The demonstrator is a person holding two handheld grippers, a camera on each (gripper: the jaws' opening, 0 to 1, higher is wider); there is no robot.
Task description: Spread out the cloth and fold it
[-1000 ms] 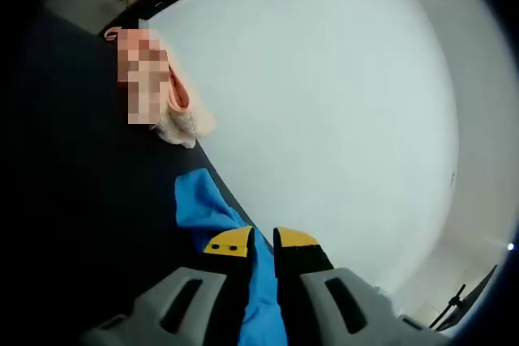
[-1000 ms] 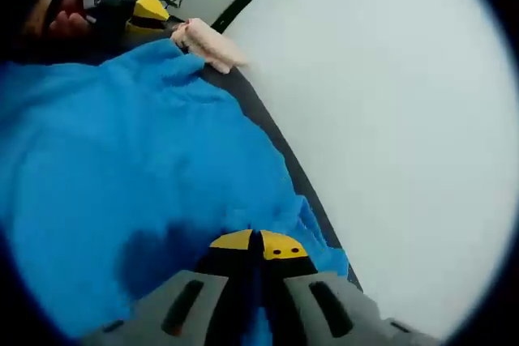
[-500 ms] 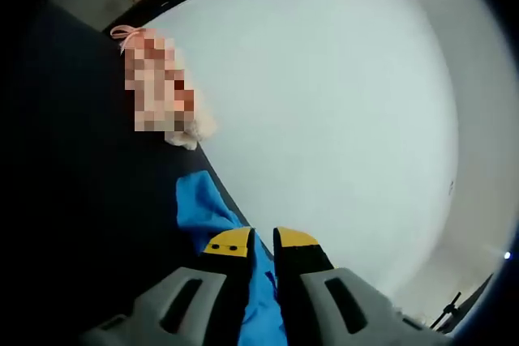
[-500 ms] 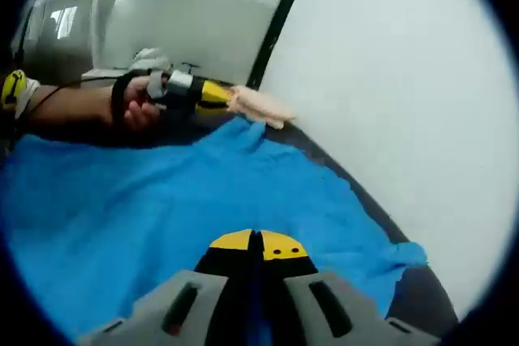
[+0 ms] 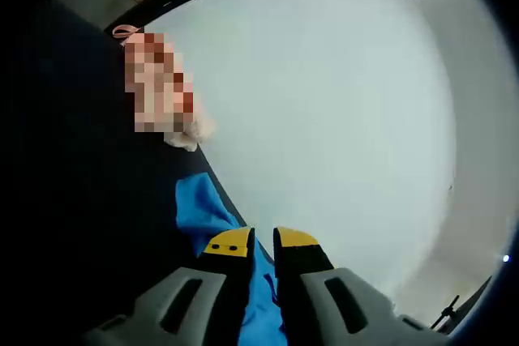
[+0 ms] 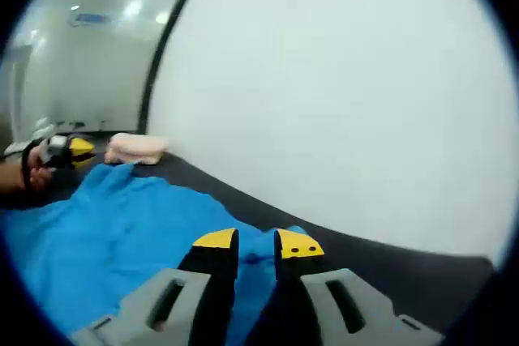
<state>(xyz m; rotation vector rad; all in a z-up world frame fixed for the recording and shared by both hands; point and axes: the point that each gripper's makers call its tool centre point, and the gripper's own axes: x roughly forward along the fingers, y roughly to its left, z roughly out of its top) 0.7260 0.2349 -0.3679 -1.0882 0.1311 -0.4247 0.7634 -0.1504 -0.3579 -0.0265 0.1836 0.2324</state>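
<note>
A blue cloth (image 6: 97, 224) lies spread on the dark table (image 6: 389, 269) in the right gripper view. My right gripper (image 6: 256, 242) stands over its near edge, jaws parted, cloth showing in the gap. Far left in that view, a hand holds my left gripper (image 6: 65, 150) at the cloth's other end. In the left gripper view, my left gripper (image 5: 263, 241) is shut on a fold of the blue cloth (image 5: 199, 204), which runs between the jaws beside the table's edge.
A folded peach cloth (image 6: 134, 147) lies on the table by the white wall (image 6: 340, 95), past the blue cloth; its pale end (image 5: 195, 129) shows ahead of the left gripper. A dark vertical strip (image 6: 162, 46) marks the wall's corner.
The right gripper's jaws, pressed together on the cloth before, now stand parted, and its camera has swung toward the wall. The left gripper keeps its hold and has barely moved.
</note>
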